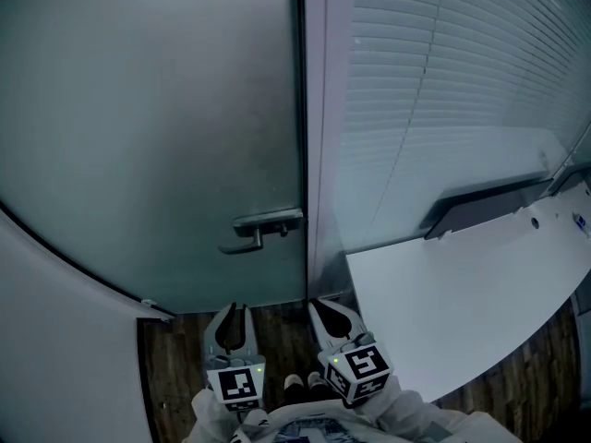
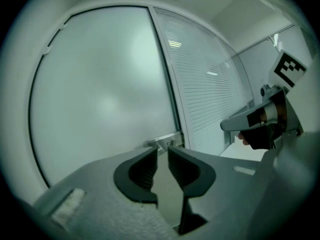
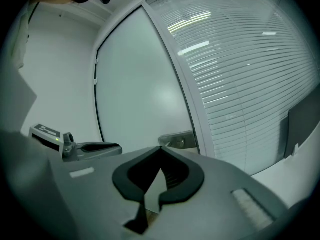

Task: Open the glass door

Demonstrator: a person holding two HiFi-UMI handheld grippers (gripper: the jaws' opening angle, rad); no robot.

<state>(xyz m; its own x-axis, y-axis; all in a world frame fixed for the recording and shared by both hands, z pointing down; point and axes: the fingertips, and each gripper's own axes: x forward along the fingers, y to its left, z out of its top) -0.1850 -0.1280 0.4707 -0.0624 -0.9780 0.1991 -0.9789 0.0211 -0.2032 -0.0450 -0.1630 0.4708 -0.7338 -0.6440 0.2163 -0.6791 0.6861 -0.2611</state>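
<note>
The frosted glass door (image 1: 148, 137) stands closed, with a metal lever handle (image 1: 254, 229) near its right edge. Both grippers hang low before it, short of the handle and touching nothing. My left gripper (image 1: 233, 310) points at the door below the handle; its jaws stand a narrow gap apart (image 2: 162, 150) with nothing between them, and the handle (image 2: 162, 142) shows just beyond the tips. My right gripper (image 1: 323, 305) is beside it to the right, its fingertips meeting (image 3: 161, 149), empty. The handle plate (image 3: 179, 141) lies ahead of it.
A grey door post (image 1: 323, 137) separates the door from a glass wall with slatted blinds (image 1: 443, 81). A white desk (image 1: 462, 293) juts in at the right, a dark screen (image 1: 480, 206) at its back. A white wall (image 1: 55, 340) closes the left. Wood floor (image 1: 175, 367) below.
</note>
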